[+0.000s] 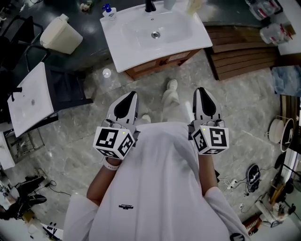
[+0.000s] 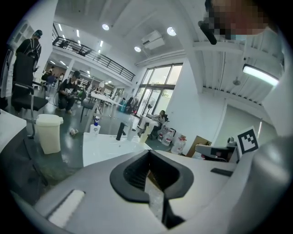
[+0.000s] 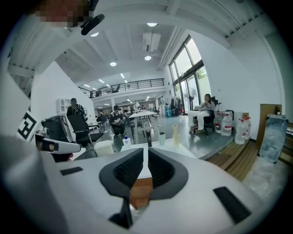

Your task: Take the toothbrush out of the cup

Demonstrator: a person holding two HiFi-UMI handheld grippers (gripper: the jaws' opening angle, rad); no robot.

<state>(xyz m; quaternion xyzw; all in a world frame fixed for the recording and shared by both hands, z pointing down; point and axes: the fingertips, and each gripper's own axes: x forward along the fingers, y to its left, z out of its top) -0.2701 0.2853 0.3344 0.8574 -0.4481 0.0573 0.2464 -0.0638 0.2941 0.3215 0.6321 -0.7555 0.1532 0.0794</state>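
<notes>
Short of the white ceramic washbasin (image 1: 115, 42), it's approach phase: left gripper (image 1: 132, 93) & right gripper (image 1: 201, 89) both pressed together, empty, small white cup (image 3: 162, 138) well off at the basin's back edge, toothbrush too tiny to spot; next, I reckon: close in, spread jaws.

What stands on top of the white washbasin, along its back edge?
A black tap, a bottle with a blue pump, a white cup and a pale yellow container. The cup's inside is too small to see, so a toothbrush cannot be confirmed.
</notes>
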